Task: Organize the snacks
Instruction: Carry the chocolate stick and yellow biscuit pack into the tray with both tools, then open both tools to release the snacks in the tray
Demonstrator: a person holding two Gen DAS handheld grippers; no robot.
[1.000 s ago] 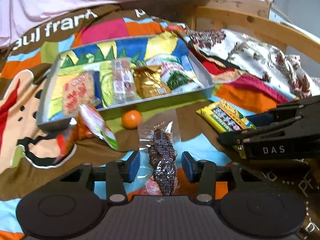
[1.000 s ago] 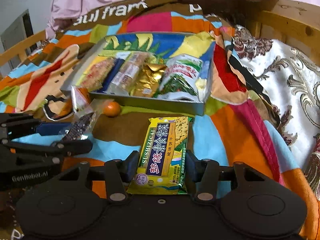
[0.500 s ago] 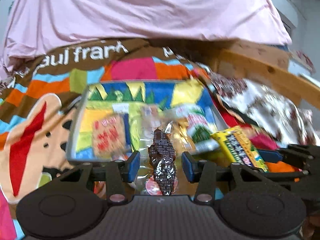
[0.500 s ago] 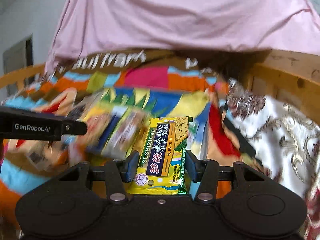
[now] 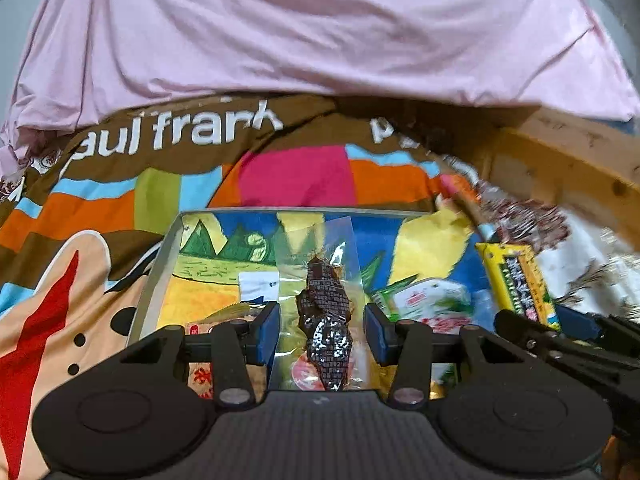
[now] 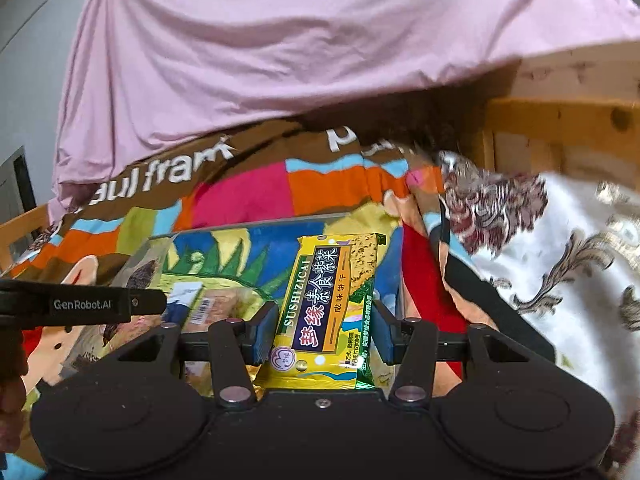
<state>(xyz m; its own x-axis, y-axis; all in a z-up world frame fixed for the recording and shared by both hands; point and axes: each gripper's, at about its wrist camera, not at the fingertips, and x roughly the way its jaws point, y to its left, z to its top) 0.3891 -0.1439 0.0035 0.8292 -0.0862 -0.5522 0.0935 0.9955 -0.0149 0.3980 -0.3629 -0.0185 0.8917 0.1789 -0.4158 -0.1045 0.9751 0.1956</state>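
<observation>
Pink sheet (image 5: pixel 304 28) fills the top of both views, draped over the far end of the bed. Below it a patchwork blanket (image 5: pixel 100 196) with "paul frank" lettering covers the bed; wooden bed frame (image 5: pixel 560 172) at right, floral white cloth (image 6: pixel 560 248) beside it.

Grey tray (image 5: pixel 154 276) with a colourful printed liner sits on the blanket, several snack packs inside, partly hidden by the claws; a green-white pack (image 5: pixel 432 300) shows at its right side.

Left claw (image 5: pixel 322 330) is held over the tray, partly closed on a clear-wrapped dark snack (image 5: pixel 324 320); the wrapper edges sit against both blue pads, dark piece centred in the gap, wrapper top sticking forward past the fingertips.

Right claw (image 6: pixel 322 330) also over the tray, toward its right half, partly closed on a yellow SUSHIZICAI cracker pack (image 6: pixel 332 304); both pads press the pack's long sides, pack pointing forward and well past the fingertips. Same pack (image 5: pixel 520 284) shows at the right in the left wrist view.

2 claws side by side, near each other, each holding 1 snack.
</observation>
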